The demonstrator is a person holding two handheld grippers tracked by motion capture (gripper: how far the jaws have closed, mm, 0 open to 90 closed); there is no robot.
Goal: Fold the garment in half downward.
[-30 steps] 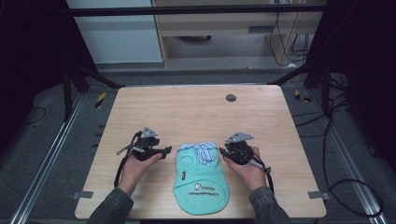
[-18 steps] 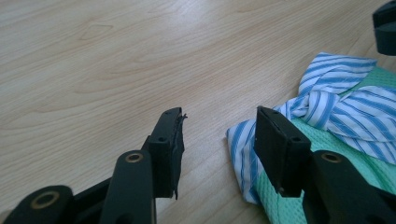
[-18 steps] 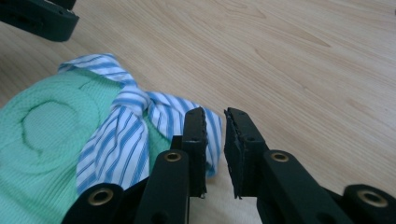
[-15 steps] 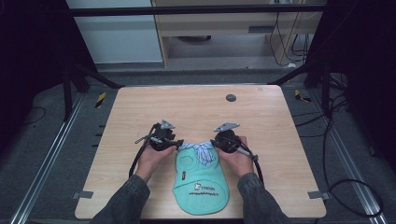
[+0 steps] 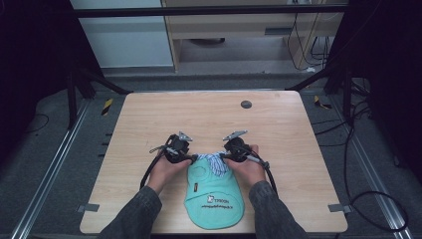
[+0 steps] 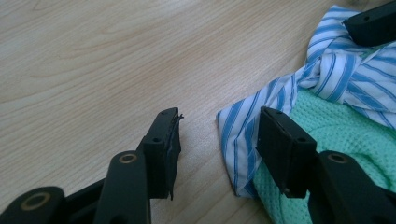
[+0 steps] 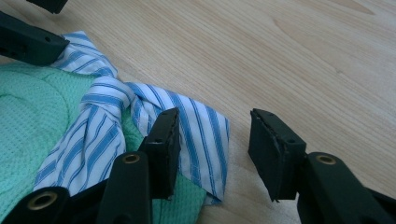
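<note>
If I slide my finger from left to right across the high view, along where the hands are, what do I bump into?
Left hand → left claw → striped collar → right claw → right hand.

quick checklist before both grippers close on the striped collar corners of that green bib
1. Left gripper open: ok.
2. Right gripper open: ok.
3. Left collar corner between the left jaws: ok, it lies in the gap.
4. Right collar corner between the right jaws: ok, beside the inner jaw.
5. Bib flat on the table: ok.
6. Jaws low enough to pinch cloth: cannot tell.
</note>
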